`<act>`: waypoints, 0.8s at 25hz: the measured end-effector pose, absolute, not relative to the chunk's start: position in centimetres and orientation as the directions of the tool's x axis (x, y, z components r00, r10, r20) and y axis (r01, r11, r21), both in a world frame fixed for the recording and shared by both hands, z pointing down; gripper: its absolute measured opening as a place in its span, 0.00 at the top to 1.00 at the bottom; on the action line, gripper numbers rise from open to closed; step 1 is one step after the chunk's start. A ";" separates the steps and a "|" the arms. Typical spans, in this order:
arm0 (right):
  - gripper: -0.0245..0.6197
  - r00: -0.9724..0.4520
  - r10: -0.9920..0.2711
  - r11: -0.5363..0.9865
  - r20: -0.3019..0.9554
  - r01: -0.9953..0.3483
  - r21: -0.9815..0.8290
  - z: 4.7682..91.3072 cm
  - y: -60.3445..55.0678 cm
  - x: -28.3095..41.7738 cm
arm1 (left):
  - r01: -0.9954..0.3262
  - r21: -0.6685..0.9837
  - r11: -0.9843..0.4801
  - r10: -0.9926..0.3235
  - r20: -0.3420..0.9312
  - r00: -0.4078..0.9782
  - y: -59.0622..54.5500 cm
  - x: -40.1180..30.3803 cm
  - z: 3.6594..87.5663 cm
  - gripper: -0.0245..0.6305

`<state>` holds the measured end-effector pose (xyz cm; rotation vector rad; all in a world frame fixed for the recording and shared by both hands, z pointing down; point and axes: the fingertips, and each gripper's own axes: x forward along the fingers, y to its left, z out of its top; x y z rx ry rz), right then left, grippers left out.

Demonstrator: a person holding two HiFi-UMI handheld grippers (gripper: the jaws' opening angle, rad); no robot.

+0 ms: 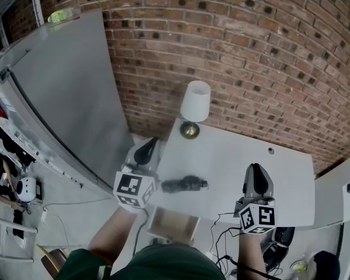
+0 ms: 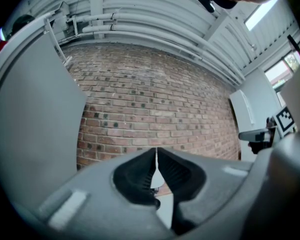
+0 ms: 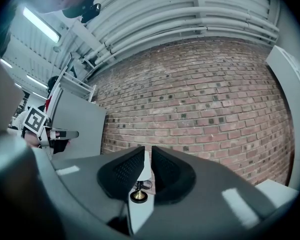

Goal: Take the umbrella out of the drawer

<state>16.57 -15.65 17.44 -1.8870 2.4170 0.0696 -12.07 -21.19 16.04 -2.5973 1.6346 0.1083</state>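
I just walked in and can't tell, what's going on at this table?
A person holds a gripper in each hand over a white table by a brick wall. The umbrella lies on the tabletop, and the drawer under the front edge stands open. Neither gripper holds anything: the left gripper has its jaws shut, and the right gripper has its jaws close together with nothing between them. A lamp stands at the back of the table.
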 end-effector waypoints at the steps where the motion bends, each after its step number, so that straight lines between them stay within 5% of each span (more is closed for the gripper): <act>1: 0.90 -0.244 -0.966 0.246 -0.086 -0.969 -0.008 17.5 -15.7 16.6 | -0.902 -0.021 -0.432 -0.897 -0.096 0.431 -21.2 -12.1 16.1 0.95; 20: 0.90 -0.254 -0.964 0.255 -0.075 -0.967 -0.010 17.9 -16.0 16.5 | -0.901 -0.019 -0.433 -0.898 -0.082 0.433 -21.6 -11.7 16.6 0.95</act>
